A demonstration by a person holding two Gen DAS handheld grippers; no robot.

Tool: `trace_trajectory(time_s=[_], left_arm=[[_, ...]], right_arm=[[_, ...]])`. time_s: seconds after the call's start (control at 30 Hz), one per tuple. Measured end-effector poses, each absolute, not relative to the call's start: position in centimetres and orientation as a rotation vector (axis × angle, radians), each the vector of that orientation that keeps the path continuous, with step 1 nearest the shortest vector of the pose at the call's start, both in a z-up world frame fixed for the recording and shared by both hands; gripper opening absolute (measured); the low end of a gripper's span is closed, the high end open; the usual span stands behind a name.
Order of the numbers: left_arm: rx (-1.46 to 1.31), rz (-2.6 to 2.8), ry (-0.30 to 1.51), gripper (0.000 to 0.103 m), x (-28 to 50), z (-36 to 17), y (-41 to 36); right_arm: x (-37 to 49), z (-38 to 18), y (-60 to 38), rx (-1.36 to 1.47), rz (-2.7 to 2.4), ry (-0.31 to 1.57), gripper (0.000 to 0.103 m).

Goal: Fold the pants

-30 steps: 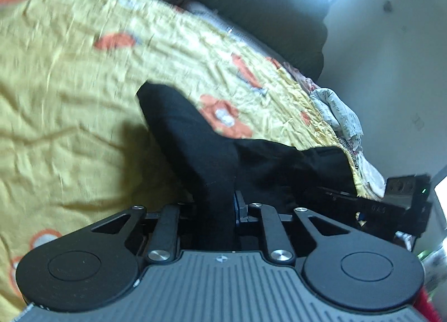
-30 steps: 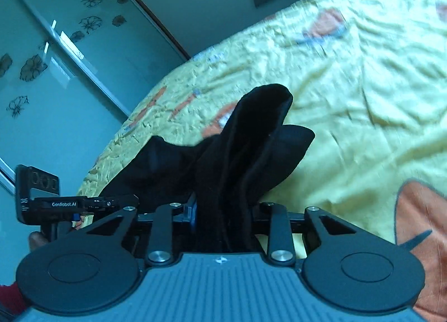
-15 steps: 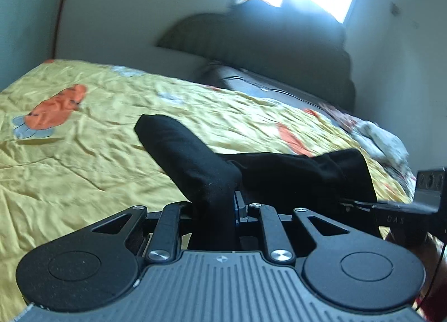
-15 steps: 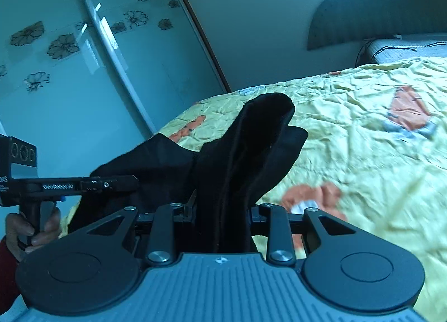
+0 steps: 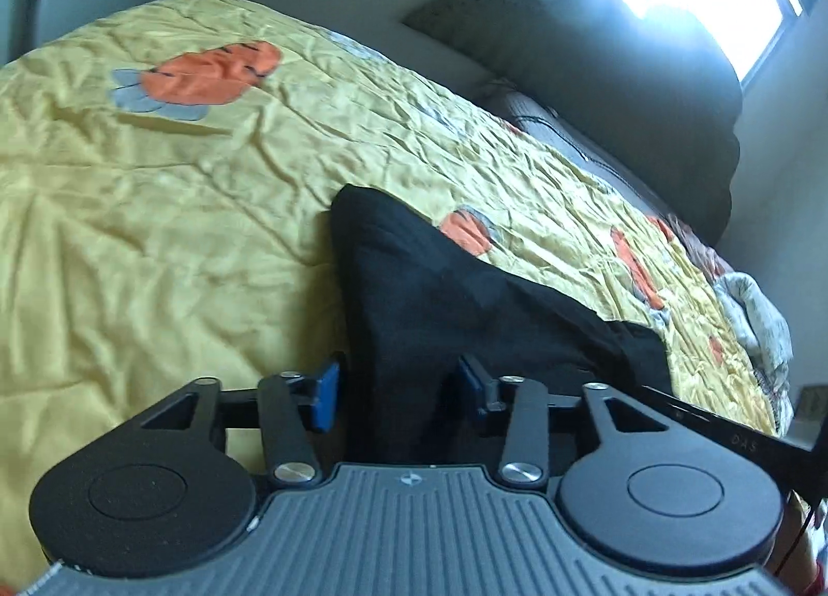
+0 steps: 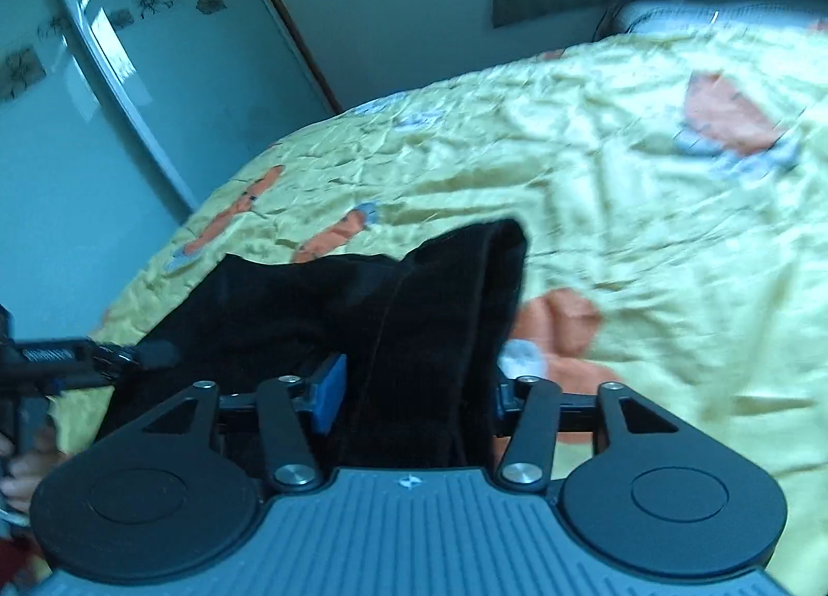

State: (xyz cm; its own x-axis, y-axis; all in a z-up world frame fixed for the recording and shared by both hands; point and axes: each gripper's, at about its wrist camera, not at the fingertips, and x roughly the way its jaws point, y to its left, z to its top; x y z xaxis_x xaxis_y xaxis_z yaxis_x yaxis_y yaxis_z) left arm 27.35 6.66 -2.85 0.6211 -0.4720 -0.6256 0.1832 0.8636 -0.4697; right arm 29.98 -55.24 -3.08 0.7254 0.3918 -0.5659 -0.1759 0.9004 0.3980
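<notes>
The black pants (image 5: 440, 296) lie on the yellow bedspread (image 5: 155, 192), stretched between my two grippers. My left gripper (image 5: 398, 394) is open, its blue pads (image 5: 326, 394) apart, with a bunch of the fabric loose between them. My right gripper (image 6: 414, 394) is also open, its blue pad (image 6: 328, 391) clear of the black fabric (image 6: 424, 316) that sits between the jaws. The right gripper's body shows at the right of the left wrist view (image 5: 724, 435); the left gripper's body shows at the left of the right wrist view (image 6: 77, 363).
The bedspread has orange and blue patches (image 5: 202, 78). A dark headboard (image 5: 621, 58) stands under a bright window. Crumpled light cloth (image 5: 760, 316) lies at the bed's right edge. A mirrored sliding wardrobe door (image 6: 103, 78) stands left of the bed.
Both grippers were shut on the pants and held them up. Now both have opened and lowered toward the bed, and the fabric rests slack between the jaws.
</notes>
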Motion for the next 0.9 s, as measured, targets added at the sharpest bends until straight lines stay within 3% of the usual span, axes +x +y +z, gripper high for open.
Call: trace_trajectory(time_s=[0.07,0.2,0.33,0.4,0.53,0.9], left_arm=[[-0.448,-0.387,0.842,0.062,26.3,-2.9,7.7],[-0.567,-0.43,0.922,0.063,24.7,-4.1,8.4],[-0.452,-0.378,0.914,0.041,23.7,-4.1,7.2],[-0.408,-0.359,0.888,0.039,22.9,-3.4,6.7],[-0.282,-0.313,0.804,0.041,21.0,-2.1,5.9],[-0.304,-0.269,0.83,0.045,19.4,-2.3,6.2]], right_arm=[[28.4,-2.1,-55.3,0.241,0.231,0.641,0.055],[24.1,-0.1,-54.3,0.118,0.25,0.532,0.057],[22.8,-0.7,-51.4,0.015,0.415,0.597,0.055],[23.2,-1.9,-50.6,-0.053,0.366,0.632,0.055],[22.2,-1.2,-51.1,0.05,0.3,0.587,0.057],[21.0,-1.4,-49.1,0.073,0.306,0.586,0.057]])
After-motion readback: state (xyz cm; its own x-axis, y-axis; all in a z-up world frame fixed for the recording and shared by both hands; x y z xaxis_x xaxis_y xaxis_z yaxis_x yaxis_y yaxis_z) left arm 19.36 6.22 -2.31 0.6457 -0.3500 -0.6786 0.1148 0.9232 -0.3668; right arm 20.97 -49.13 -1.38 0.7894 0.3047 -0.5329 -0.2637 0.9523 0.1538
